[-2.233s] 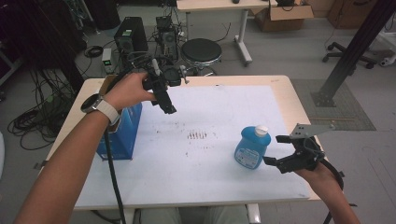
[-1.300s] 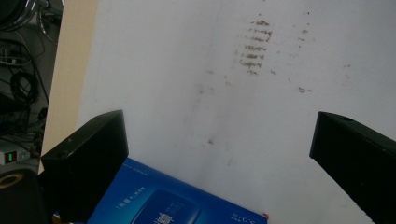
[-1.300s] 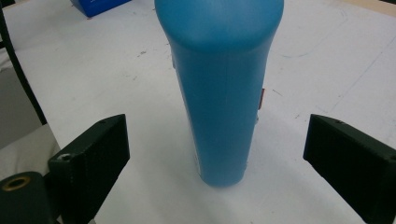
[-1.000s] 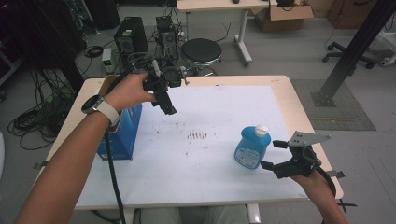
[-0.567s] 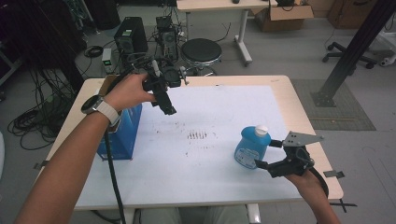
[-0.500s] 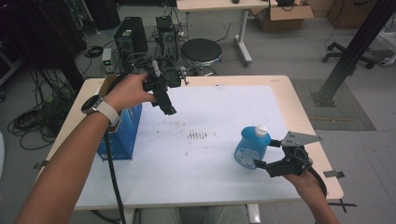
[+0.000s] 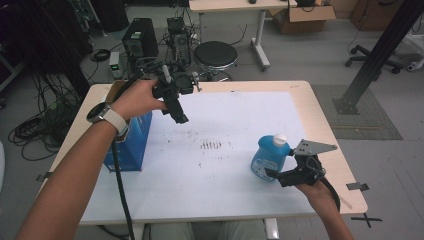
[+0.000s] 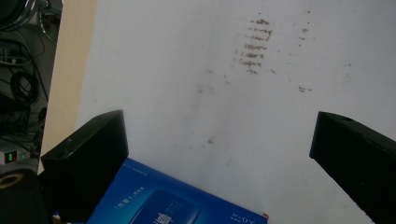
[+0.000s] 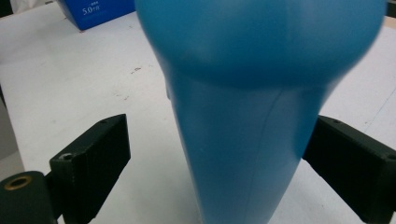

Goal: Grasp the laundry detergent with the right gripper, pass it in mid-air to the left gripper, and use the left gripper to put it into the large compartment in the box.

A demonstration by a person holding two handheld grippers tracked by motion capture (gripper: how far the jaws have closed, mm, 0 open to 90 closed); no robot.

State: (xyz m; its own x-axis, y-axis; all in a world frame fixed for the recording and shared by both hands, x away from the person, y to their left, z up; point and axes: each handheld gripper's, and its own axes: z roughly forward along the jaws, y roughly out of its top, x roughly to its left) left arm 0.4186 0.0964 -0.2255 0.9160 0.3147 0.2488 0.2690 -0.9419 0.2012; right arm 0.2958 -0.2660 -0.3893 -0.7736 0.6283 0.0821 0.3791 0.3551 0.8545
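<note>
Blue detergent bottle (image 7: 269, 159) stands at 4 o'clock on the worktop (image 7: 240, 125). Right tongs (image 7: 274, 174) spread, straddling its lower body, not yet pinching. Left tongs (image 7: 181, 118) spread, empty, above the blue box (image 7: 131, 145). Bottle is likely slick, squeezable plastic; grip the narrower waist.

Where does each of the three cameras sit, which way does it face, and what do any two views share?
High view: fixed above the person's side, looking forward and down on the table; both forearms, the left tool and the right tool show.
Left gripper view: rides the left tool, facing down at the white sheet and the blue box; its two black jaws stand wide apart.
Right gripper view: rides the right tool, facing the blue bottle between its open jaws.
Shared: the box appears in all three views, the bottle in the high and right gripper views.
</note>
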